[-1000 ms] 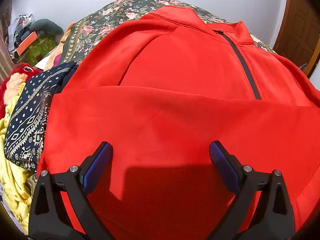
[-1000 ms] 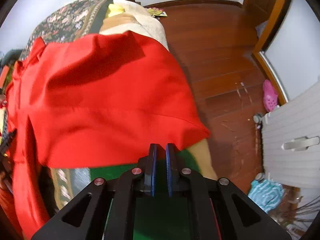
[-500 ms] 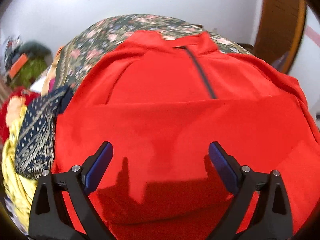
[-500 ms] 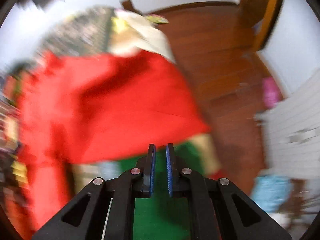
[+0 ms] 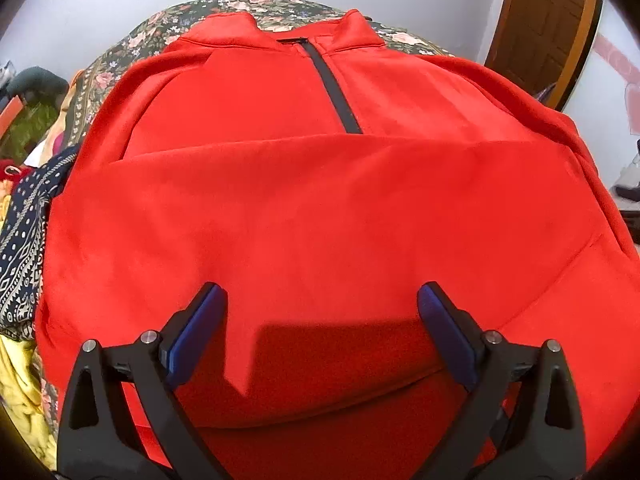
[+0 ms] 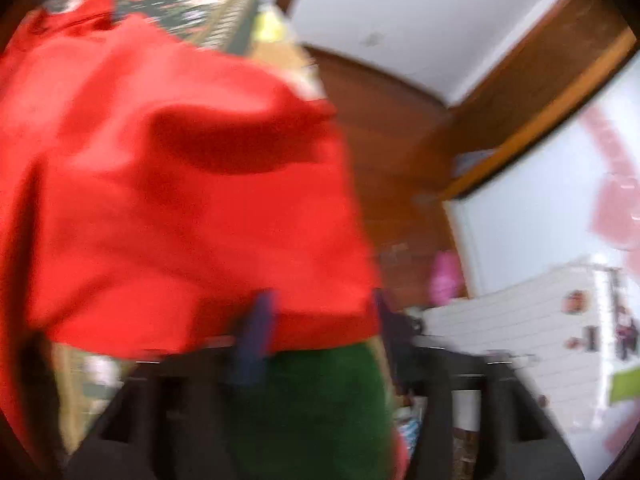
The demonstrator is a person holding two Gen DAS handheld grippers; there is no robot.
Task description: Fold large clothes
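A red zip-neck jacket point(image 5: 320, 220) lies spread on the bed, its lower part folded up over the chest below the dark zipper point(image 5: 334, 92). My left gripper point(image 5: 320, 320) hovers over the folded part, open, with nothing between its blue pads. In the blurred right wrist view the jacket point(image 6: 180, 200) fills the left side and its near right corner lies just beyond my right gripper point(image 6: 320, 328). That gripper's jaws are opening, its blue fingers point(image 6: 256, 332) stand apart, and they press on nothing.
A floral bedspread point(image 5: 116, 68) lies under the jacket. A navy patterned cloth point(image 5: 24, 240) and a yellow cloth point(image 5: 20, 392) are piled at the left. A green fabric point(image 6: 312, 400) lies below the right gripper. Right of the bed are wooden floor point(image 6: 400, 140) and a white cabinet point(image 6: 520, 320).
The right gripper went from shut to open and swung, blurring its view. The left gripper shifted so the jacket's collar and zipper now sit in the middle of its view; it stayed open.
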